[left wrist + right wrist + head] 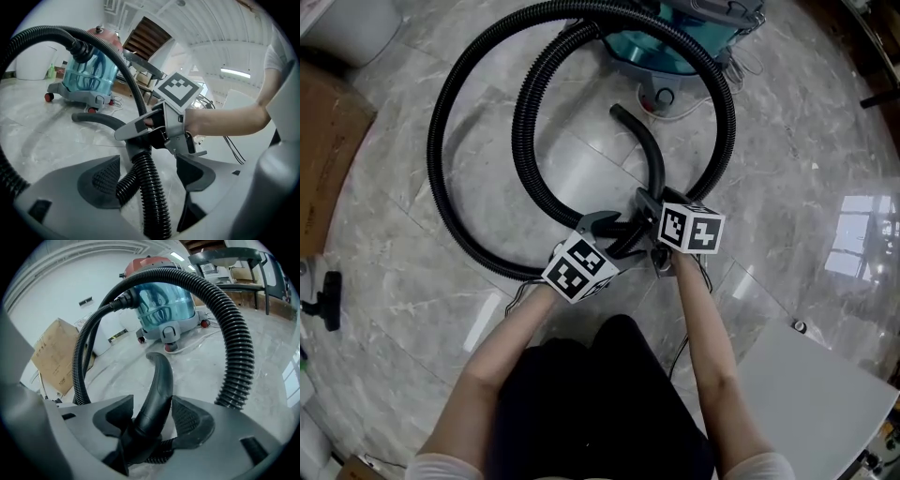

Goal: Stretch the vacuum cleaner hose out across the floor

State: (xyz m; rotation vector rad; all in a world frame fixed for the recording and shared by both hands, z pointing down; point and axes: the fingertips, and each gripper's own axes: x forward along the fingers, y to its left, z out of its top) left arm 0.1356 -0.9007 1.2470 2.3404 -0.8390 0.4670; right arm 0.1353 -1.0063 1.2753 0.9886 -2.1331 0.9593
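The floor [787,141] is glossy grey marble tile; a black ribbed hose [441,122] lies on it in overlapping loops; a teal canister vacuum cleaner [675,37] stands at the far end, a white cable [698,108] just beside it; a cardboard box [323,159] rests at the left; a small black nozzle [326,302] lies near the box.
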